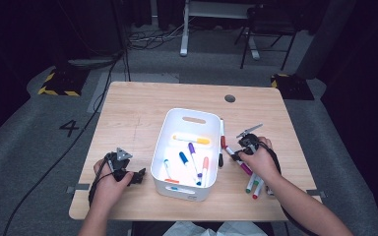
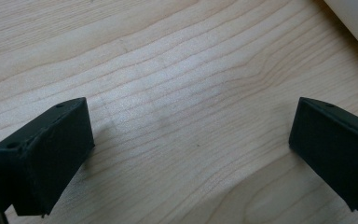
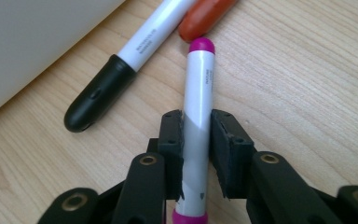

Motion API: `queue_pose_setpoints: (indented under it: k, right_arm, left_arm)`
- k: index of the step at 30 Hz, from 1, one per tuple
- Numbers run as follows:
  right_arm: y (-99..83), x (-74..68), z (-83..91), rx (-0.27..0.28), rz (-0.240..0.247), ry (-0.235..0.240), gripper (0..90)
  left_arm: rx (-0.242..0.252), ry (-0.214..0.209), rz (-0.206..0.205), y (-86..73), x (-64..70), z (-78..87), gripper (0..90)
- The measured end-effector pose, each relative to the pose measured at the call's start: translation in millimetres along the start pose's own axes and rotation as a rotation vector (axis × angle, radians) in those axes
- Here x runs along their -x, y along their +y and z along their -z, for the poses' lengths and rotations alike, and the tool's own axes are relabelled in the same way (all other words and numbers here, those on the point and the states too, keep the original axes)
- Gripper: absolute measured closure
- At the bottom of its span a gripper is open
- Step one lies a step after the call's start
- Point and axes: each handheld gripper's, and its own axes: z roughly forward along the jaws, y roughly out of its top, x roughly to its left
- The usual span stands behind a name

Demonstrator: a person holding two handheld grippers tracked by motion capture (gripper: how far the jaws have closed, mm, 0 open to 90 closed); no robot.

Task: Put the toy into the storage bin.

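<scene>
On the wooden table (image 1: 138, 118), seen from the high view, a white plastic bin (image 1: 184, 153) sits near the middle with several markers lying loose inside: a yellow-capped one across the far end, then blue, purple and pink-orange ones nearer the person. Left gripper (image 1: 139, 176) rests low at the table's near left, just beside the bin's left wall, held in the left hand (image 1: 109, 184). Right gripper (image 1: 237, 156) is to the right of the bin, in the right hand (image 1: 259, 160), with a magenta marker (image 1: 245, 168) showing at it. Black-capped marker (image 1: 220, 158) and red-capped marker (image 1: 222, 133) lie in line along the bin's right wall. Green and red markers (image 1: 254, 186) lie near the table edge, partly under the right wrist.

Left gripper view: jaws stand wide apart with bare wood grain between them, nothing held. A white corner of the bin (image 2: 354, 21) shows top right.

Right gripper view: jaws are clamped on the barrel of the magenta marker (image 3: 196, 121), which points away along the jaws, its far cap close to the red-capped marker (image 3: 205, 16). Black-capped marker (image 3: 121, 77) lies to the left, beside the bin wall (image 3: 32, 42). Whether the held marker touches the table I cannot tell.
</scene>
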Motion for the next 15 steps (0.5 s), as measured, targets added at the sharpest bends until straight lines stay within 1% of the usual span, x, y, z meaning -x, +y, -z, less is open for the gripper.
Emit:
queue_pose_setpoints:
  k: [1,2,3,8,11,13,14,15]
  right_arm:
    - [-0.2,0.6,0.0,0.002,-0.002,-0.007,75.7]
    - [-0.1,0.3,-0.1,0.007,-0.009,-0.001,76.1]
    - [-0.1,1.2,0.0,0.004,-0.007,-0.013,76.2]
    - [0.1,1.3,5.1,0.021,-0.012,-0.011,76.3]
    - [1.6,1.1,14.6,0.04,-0.009,0.003,76.4]
    - [3.2,-0.6,21.8,0.052,-0.009,0.006,76.4]
    - [4.0,-1.1,25.5,0.061,-0.001,0.003,76.4]
    - [4.9,-2.4,29.5,0.063,0.001,0.013,76.4]
  left_arm:
    - [0.0,0.0,0.0,0.0,0.0,0.0,0.1]
    - [0.0,0.0,0.0,0.0,0.0,0.0,0.1]
    - [0.0,0.0,0.0,0.0,0.0,0.0,0.1]
    - [0.0,0.0,0.0,0.0,0.0,0.0,0.1]
    - [0.0,0.0,0.001,0.0,0.0,0.0,0.1]
    - [0.0,0.0,0.0,0.0,0.0,0.0,0.1]
    - [0.0,0.0,0.0,0.0,0.0,0.0,0.1]
    - [0.0,0.0,0.0,0.0,0.0,0.0,0.1]
